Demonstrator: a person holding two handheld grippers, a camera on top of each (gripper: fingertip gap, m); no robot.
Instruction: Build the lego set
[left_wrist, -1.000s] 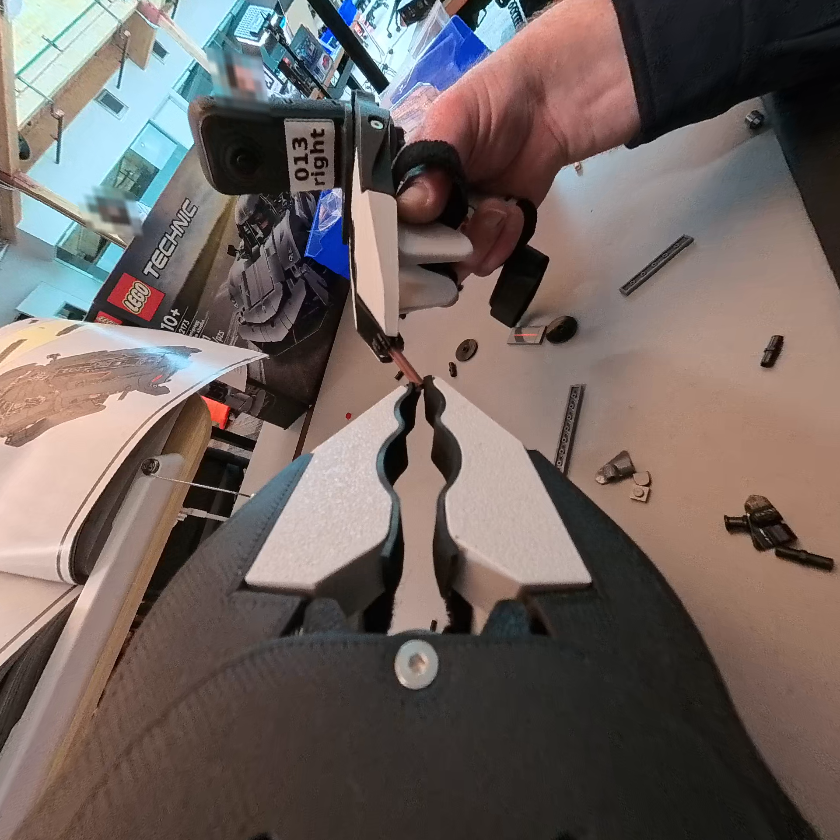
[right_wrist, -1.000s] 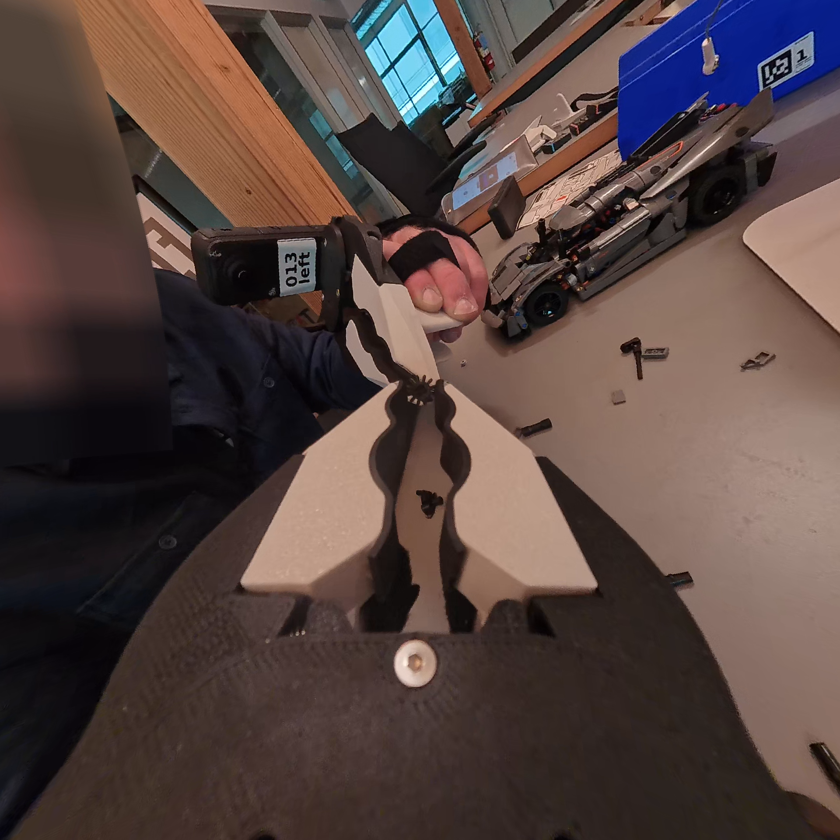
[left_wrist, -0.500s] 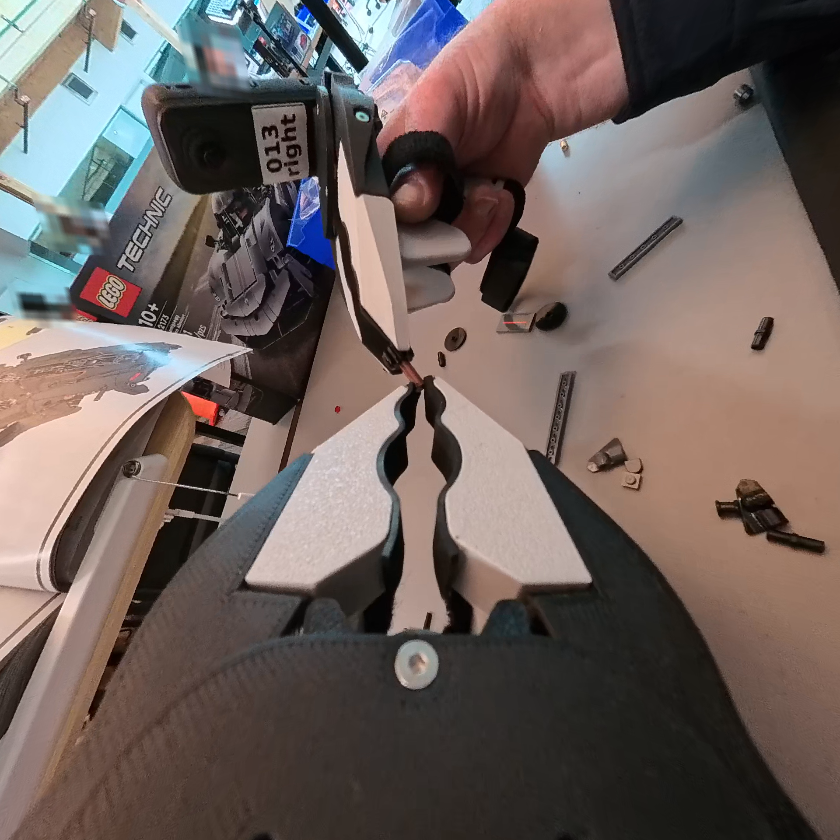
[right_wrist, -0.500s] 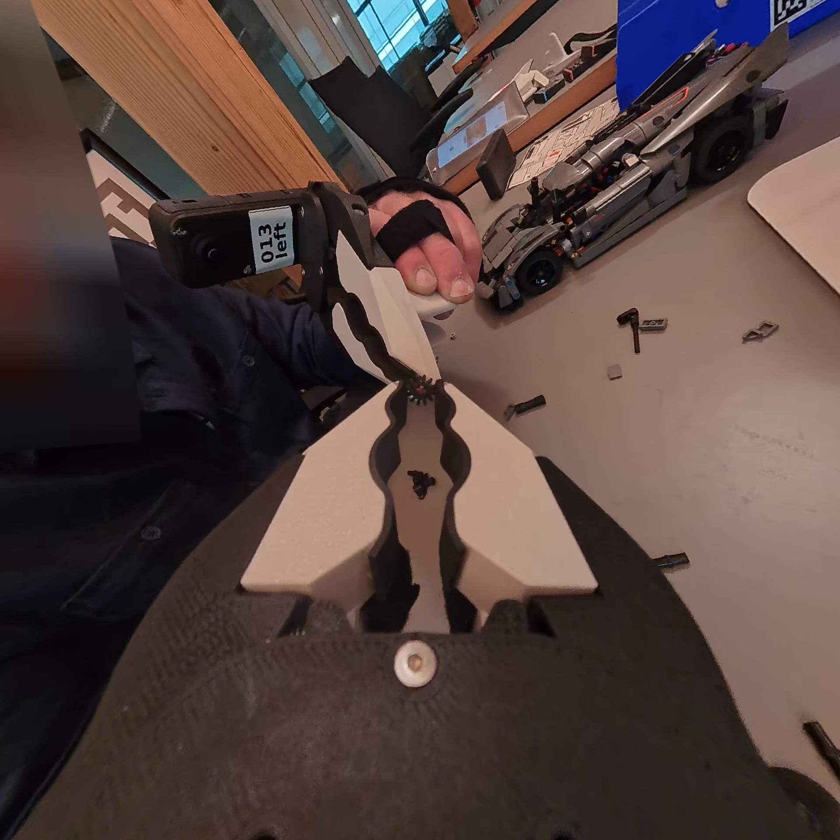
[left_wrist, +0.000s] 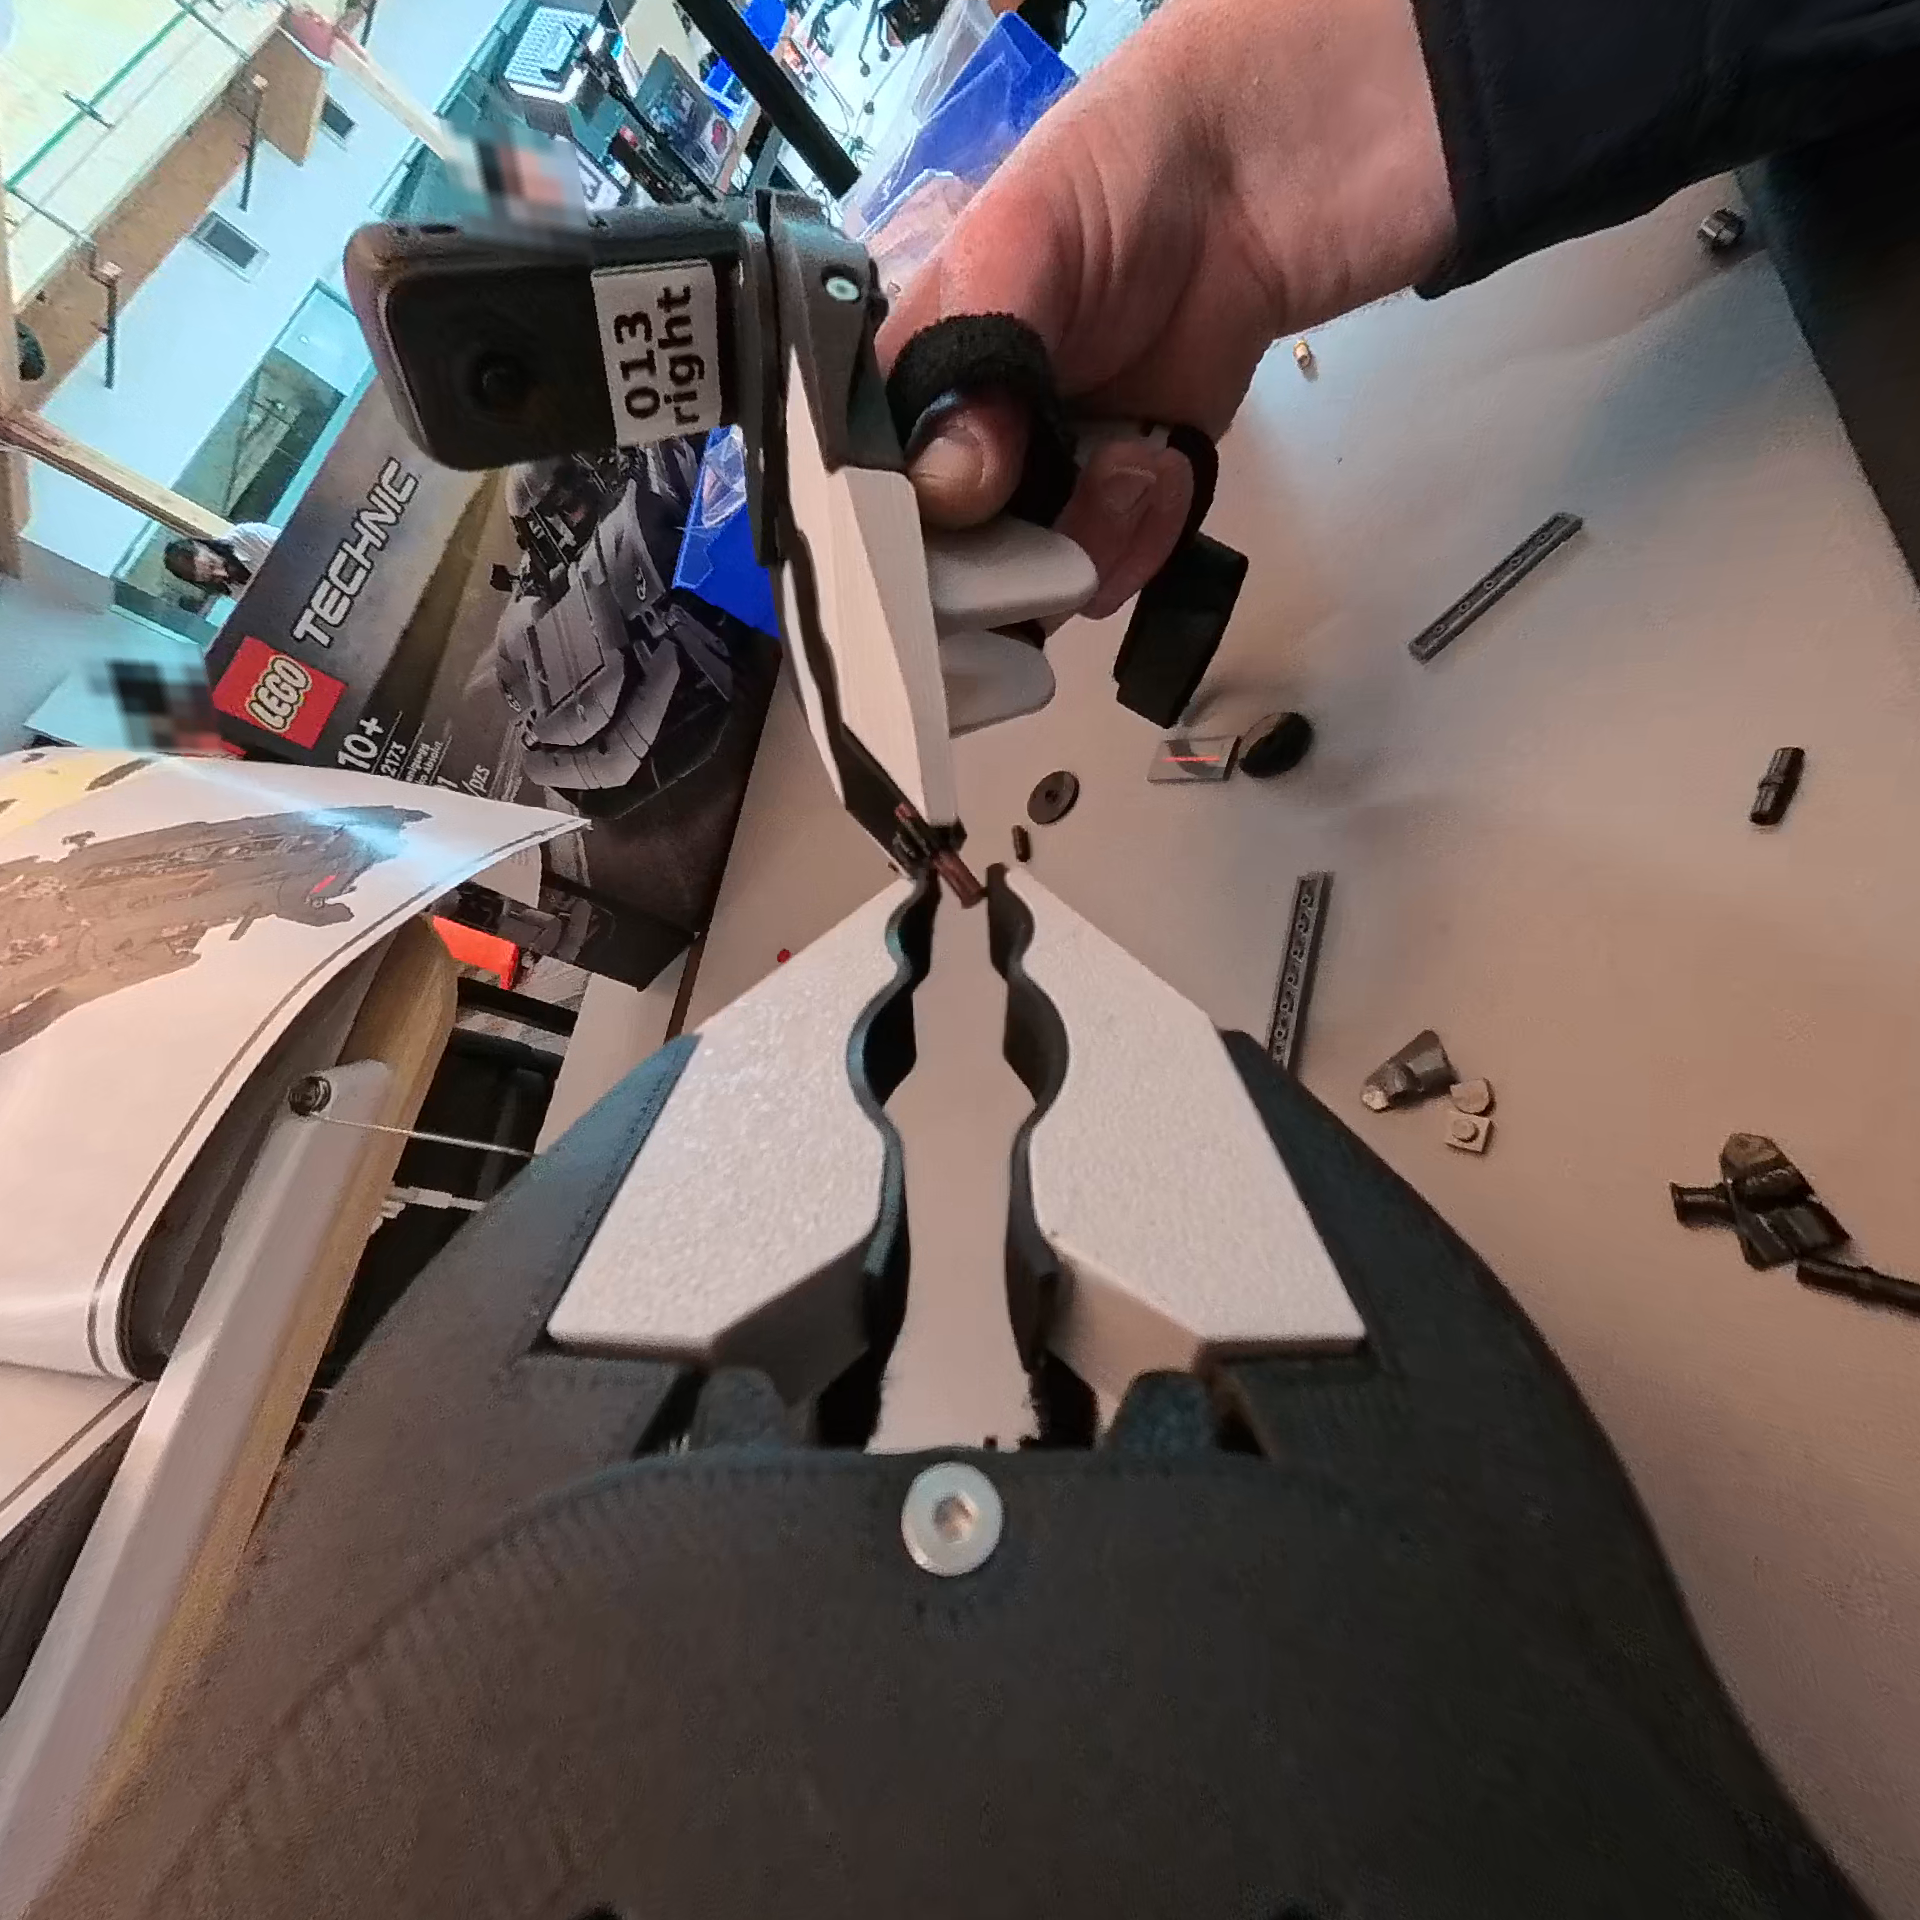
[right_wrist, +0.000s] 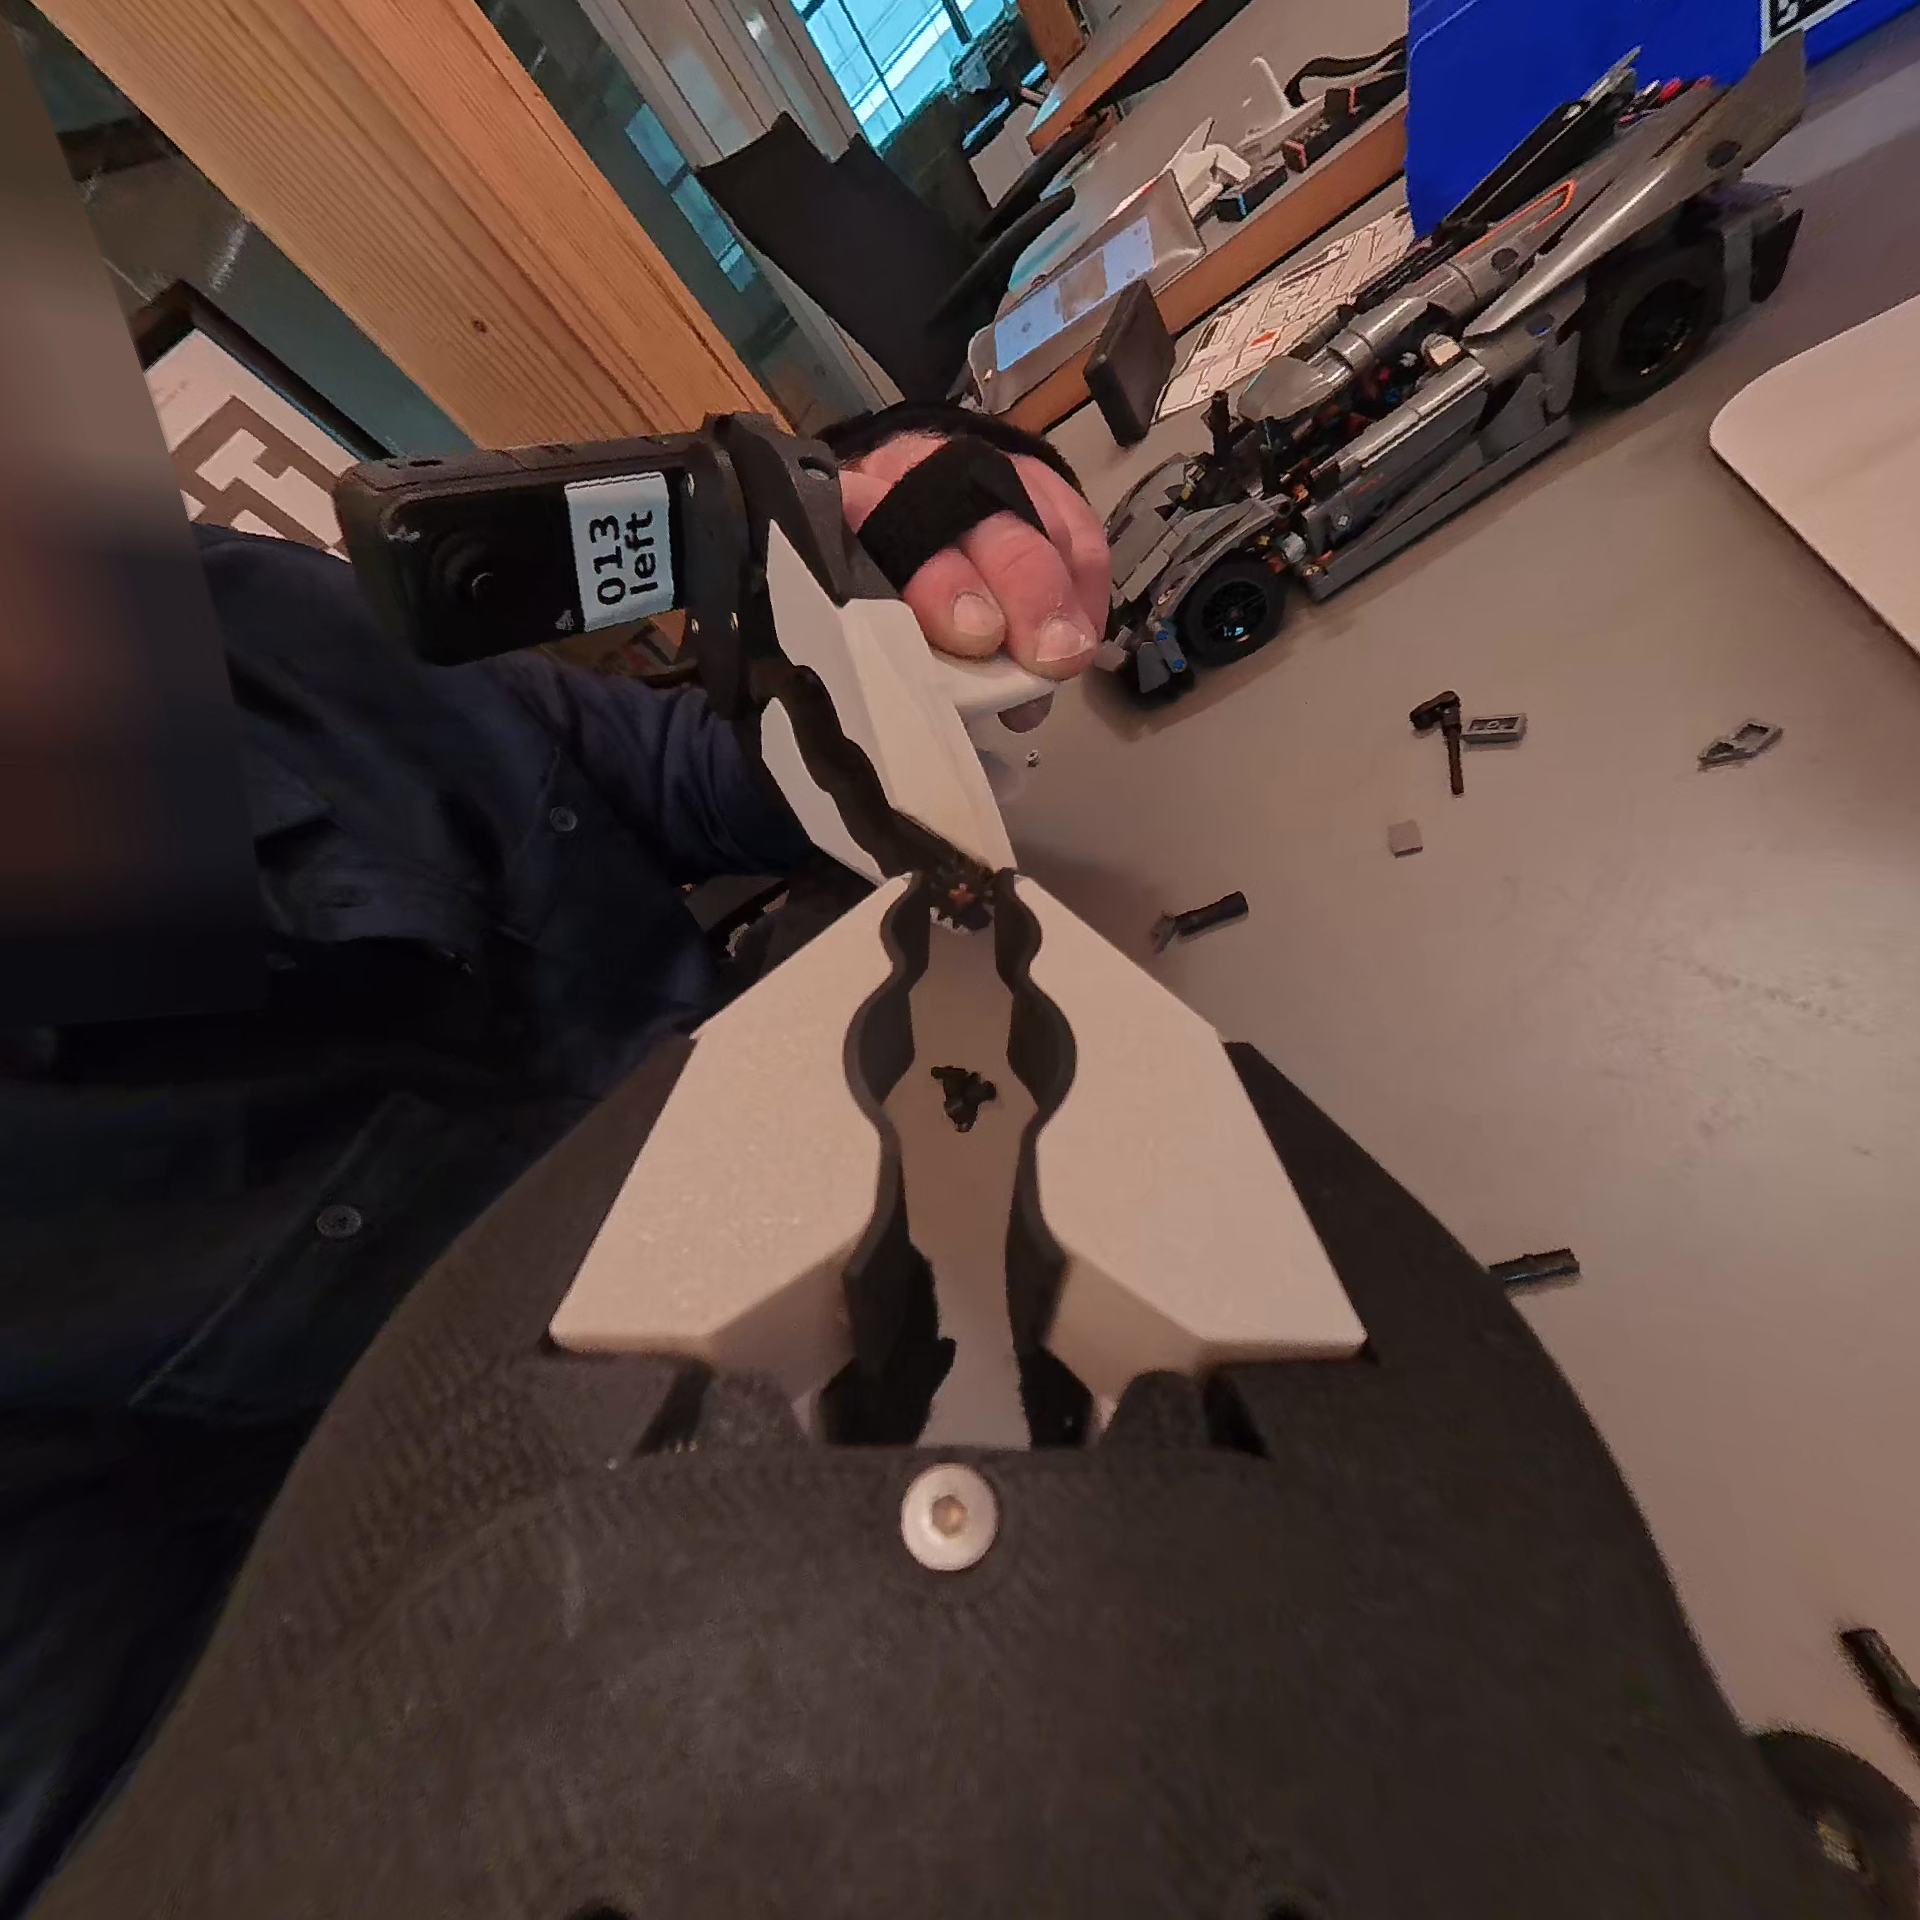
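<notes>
At frame centre, the left gripper (left_wrist: 961, 883) has its jaws slightly apart around a brown axle (left_wrist: 958, 881); the right gripper (right_wrist: 961, 899) clamps a small black gear (right_wrist: 958, 902) above the surface (right_wrist: 1455, 1039).

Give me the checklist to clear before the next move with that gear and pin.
1. Right gripper clamped on the black gear: ok.
2. Reddish pin stuck in the gear, pointing at the left gripper: ok.
3. Left gripper gripping the pin: cannot tell; a narrow gap shows between its tips.
4. Pin fully seated in the gear: cannot tell, too small.
5. Both grippers raised off the table: ok.
</notes>
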